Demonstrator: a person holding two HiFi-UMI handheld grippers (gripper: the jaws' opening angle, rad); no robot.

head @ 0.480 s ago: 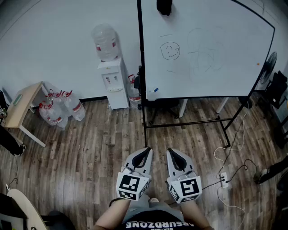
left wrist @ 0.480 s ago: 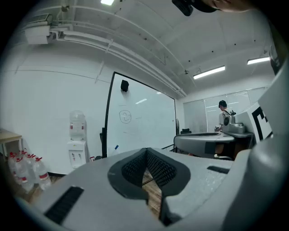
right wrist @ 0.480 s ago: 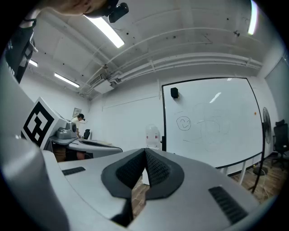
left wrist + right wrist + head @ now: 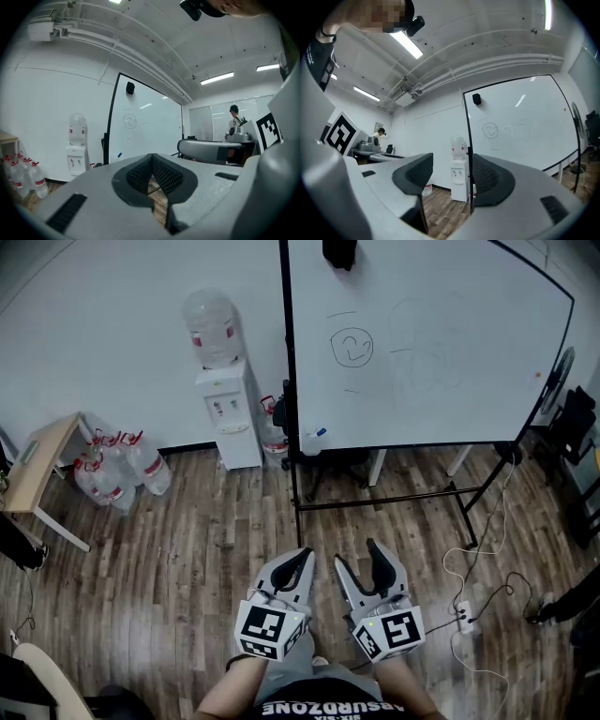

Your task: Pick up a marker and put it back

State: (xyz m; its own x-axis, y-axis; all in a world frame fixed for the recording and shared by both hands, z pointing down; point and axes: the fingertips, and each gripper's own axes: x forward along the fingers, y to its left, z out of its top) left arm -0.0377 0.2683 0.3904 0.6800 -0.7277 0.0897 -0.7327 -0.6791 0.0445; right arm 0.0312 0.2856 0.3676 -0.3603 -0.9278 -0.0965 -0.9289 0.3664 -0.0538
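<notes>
A marker with a blue cap [image 4: 319, 433] lies on the ledge at the lower left of the whiteboard [image 4: 450, 352], far ahead of both grippers. In the left gripper view the marker [image 4: 119, 154] is a small blue speck by the whiteboard [image 4: 145, 133]. My left gripper [image 4: 306, 557] is held low over the wooden floor, its jaws shut with nothing between them. Beside it my right gripper [image 4: 359, 557] is open and empty. Between the right gripper [image 4: 451, 165] jaws only the room shows.
A water dispenser [image 4: 225, 399] stands left of the whiteboard's black frame [image 4: 292, 427]. Several water bottles [image 4: 117, 470] sit on the floor by a wooden table [image 4: 37, 470]. A power strip with cables [image 4: 464, 615] lies at the right. A person [image 4: 234, 123] stands far off.
The right gripper's jaws have spread apart from nearly closed. The left gripper has kept its place, and the head view has shifted slightly.
</notes>
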